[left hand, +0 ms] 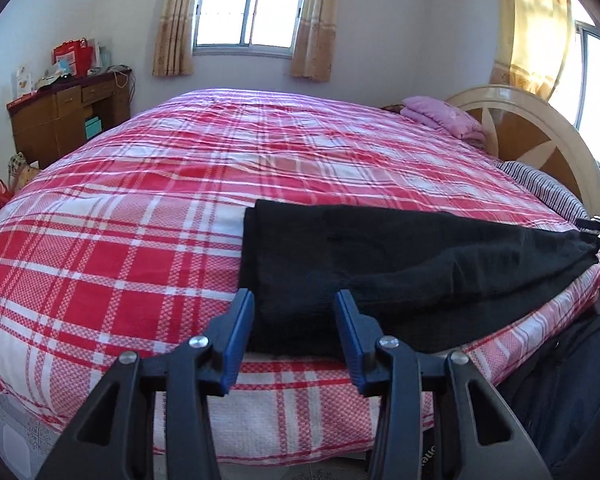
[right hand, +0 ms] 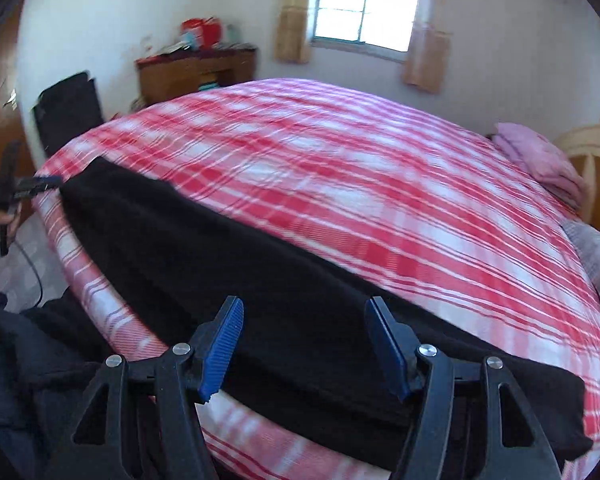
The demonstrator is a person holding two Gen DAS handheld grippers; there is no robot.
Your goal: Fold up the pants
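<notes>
Black pants (left hand: 380, 264) lie lengthwise along the near edge of a bed with a red and white plaid cover (left hand: 188, 184). My left gripper (left hand: 294, 316) is open, its blue pads either side of the pants' left end. My right gripper (right hand: 304, 328) is open over the pants (right hand: 260, 280) near their right end. In the left wrist view the right gripper (left hand: 598, 232) shows at the far right, at the pants' pulled-up corner. In the right wrist view the left gripper (right hand: 40, 186) shows at the far left by the pants' other end.
A pink folded blanket (left hand: 444, 118) and a striped pillow (left hand: 548, 192) lie by the wooden headboard (left hand: 540, 128). A cluttered wooden desk (left hand: 68, 116) stands at the far left wall. A dark garment (right hand: 28, 364) hangs at the bedside.
</notes>
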